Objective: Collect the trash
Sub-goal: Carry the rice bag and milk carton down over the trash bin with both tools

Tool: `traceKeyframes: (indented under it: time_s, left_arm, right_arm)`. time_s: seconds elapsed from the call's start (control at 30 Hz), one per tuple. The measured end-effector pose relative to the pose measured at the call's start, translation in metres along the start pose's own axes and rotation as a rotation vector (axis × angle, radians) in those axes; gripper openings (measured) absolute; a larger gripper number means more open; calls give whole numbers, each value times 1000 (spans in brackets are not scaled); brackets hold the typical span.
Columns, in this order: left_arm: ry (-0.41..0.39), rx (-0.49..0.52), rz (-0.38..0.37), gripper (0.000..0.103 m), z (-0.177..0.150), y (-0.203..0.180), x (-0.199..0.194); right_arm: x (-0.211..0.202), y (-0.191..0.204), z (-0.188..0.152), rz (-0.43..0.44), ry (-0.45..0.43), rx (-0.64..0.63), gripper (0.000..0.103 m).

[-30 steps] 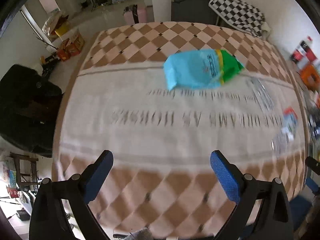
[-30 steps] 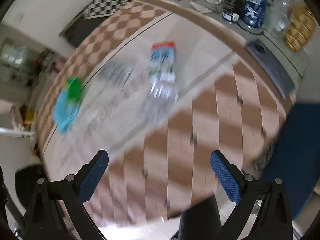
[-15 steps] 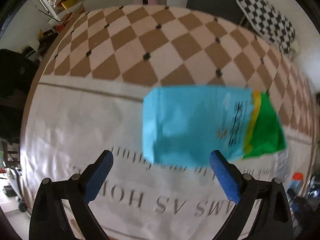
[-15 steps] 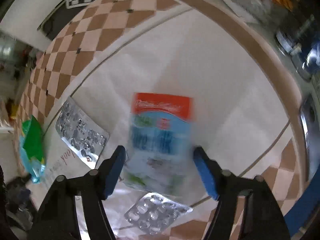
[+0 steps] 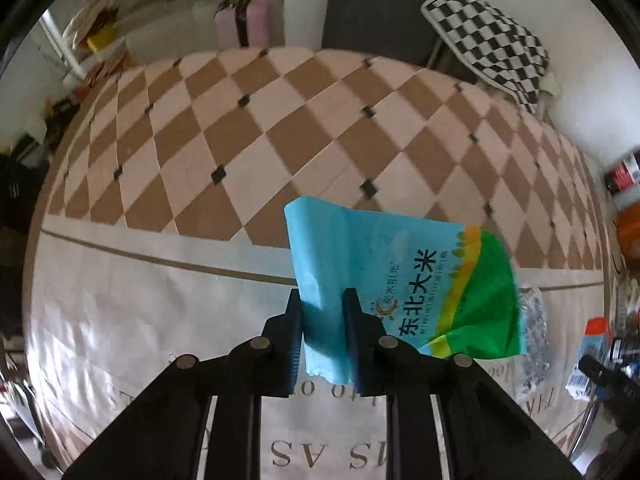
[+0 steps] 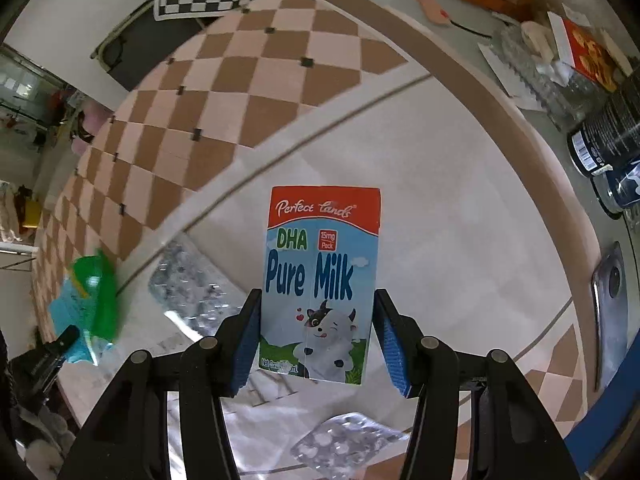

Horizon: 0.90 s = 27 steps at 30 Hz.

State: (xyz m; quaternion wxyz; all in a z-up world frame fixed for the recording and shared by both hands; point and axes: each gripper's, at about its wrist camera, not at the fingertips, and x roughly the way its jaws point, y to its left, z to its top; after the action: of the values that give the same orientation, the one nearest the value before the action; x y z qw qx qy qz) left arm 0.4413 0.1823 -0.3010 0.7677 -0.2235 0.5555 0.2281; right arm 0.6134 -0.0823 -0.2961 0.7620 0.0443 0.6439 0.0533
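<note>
My left gripper (image 5: 323, 316) is shut on the left edge of a blue and green rice bag (image 5: 404, 280) and holds it above the rug. The bag also shows blurred at the left of the right wrist view (image 6: 86, 300). My right gripper (image 6: 318, 332) is shut on a Pure Milk carton (image 6: 322, 276), one blue pad on each side, and the carton stands upright between the fingers.
Two silver blister packs lie on the white rug, one left of the carton (image 6: 192, 288), one near the front (image 6: 348, 440). A phone (image 6: 610, 304) lies at the right edge. Cans and boxes (image 6: 600, 136) crowd the floor at the right. A checkered cushion (image 5: 488, 44) lies at the back.
Both grippers closed: the left on the rice bag, the right on the milk carton. Both items now sit lifted between the fingers.
</note>
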Motion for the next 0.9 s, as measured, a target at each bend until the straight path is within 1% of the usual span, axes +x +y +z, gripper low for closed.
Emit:
traceKeyframes:
  time_s: [0.1,0.13,0.2,0.23,0.27,0.3,0.33,0.4,0.43,0.47,0.5,0.57,0.6,0.7,0.73,0.83,0.9]
  left_arm:
    - [-39,18,-3,12,-2,4,-25]
    - [-47,22,-1,12,2,2,-26]
    - [-77,35,15,12,-3,8,-47]
    - [-91,39,24,12,1,15,-51]
    - [-104,43,33,12,-1,19,-59]
    - [-118,51,39,12,-6,24,-71]
    - [-124,53,43,12,-5,28,-72]
    - [-144,55,54,12,-18,39,-91]
    - [-154,58,63,12,-28,47,-102]
    - [-160,59,68,12,-33,52,-109]
    - [-167,61,73,12,-45,60,-121]
    - [-183,59,74,12,-56,65,-132]
    - [-188,61,70,12,-71,74,-144]
    - [-209,71,58,12,-99,84,-161]
    - [-221,81,51,12,-118,91,-173]
    - [-243,110,44,12,-160,107,-193]
    - [-252,123,37,12,-200,124,-206]
  right_arm:
    - [-7,11,-9,21,-10,-25,56]
    - [-11,13,-12,22,-15,-36,56]
    - [-19,18,-15,39,-23,-47,56]
    - [-21,20,-17,44,-25,-54,56]
    - [-25,24,-22,54,-31,-65,56]
    - [-31,25,-21,61,-34,-73,56]
    - [-36,30,-28,70,-41,-96,56]
    - [-47,35,-42,80,-73,-121,56]
    - [-59,28,-49,80,-82,-137,56]
    - [-67,30,-59,84,-97,-157,56]
    - [-74,32,-72,98,-109,-167,56]
    - [-93,31,-98,124,-114,-173,56]
    - [-100,31,-111,137,-118,-177,56]
    - [-125,32,-165,183,-128,-180,56]
    - [-130,32,-180,194,-129,-175,56]
    - [-152,28,-244,203,-145,-180,56]
    - [-162,25,-289,200,-147,-183,56]
